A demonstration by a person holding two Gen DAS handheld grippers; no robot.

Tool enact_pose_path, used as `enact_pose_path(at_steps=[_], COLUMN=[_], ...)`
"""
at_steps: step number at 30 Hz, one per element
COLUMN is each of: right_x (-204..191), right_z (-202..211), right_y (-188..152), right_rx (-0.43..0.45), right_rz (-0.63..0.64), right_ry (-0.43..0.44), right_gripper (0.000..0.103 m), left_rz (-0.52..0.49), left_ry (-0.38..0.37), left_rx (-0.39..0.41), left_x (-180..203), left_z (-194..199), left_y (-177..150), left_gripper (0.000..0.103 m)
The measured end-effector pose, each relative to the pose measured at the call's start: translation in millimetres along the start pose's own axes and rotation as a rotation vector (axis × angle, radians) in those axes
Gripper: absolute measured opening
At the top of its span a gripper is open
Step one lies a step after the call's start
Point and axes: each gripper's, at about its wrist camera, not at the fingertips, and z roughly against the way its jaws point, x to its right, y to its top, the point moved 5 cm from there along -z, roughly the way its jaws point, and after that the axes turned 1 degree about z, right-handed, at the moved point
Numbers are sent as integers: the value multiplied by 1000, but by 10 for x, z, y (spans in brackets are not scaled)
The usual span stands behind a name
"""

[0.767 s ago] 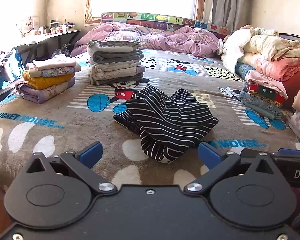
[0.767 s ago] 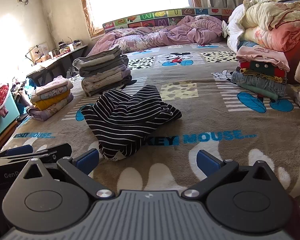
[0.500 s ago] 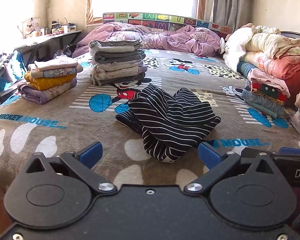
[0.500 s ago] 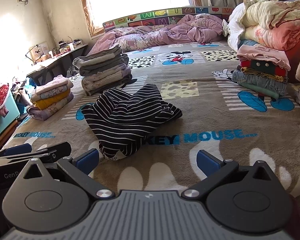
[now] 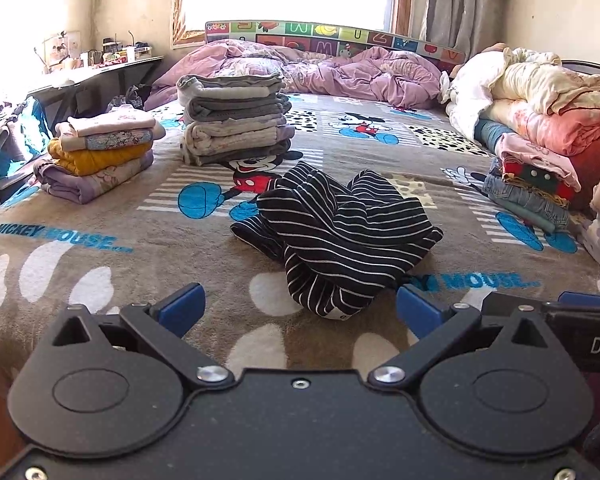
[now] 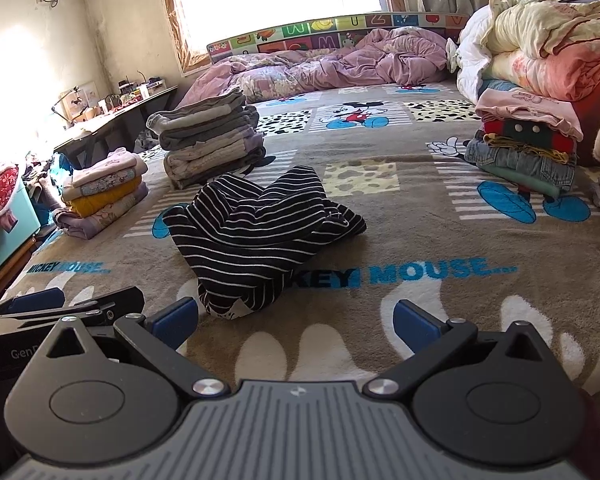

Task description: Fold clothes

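Blue-padded tools [image 5: 299, 309] [image 6: 296, 321] wide open, empty

Black white-striped garment [image 5: 340, 236], brown Mickey Mouse blanket [image 5: 140, 236], purple quilt [image 5: 324, 70], blue gripper pads [image 5: 182, 307]

- A bed [image 5: 120, 248] in a brown Mickey Mouse blanket is carrying everything.
- A crumpled striped garment [image 5: 340, 236] is lying mid-bed.
- Folded stacks [image 5: 234, 120] [image 5: 98, 156] are sitting behind it; a purple quilt [image 5: 320, 72] is bunching by the headboard.

Left claw [image 5: 300, 310] has edged closer to striped garment [image 5: 340, 236].
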Motion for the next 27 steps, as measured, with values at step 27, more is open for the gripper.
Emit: enact_pose_path(at_steps=[27], right_x=[2], right_z=[-9], right_y=[-21], right_rx=[-3], right_rz=[-9], right_ry=[17], right_gripper=[103], left_rz=[-9], left_ry=[-6], left_rx=[-6], left_x=[4], left_z=[-16], left_y=[-33], left_gripper=[103])
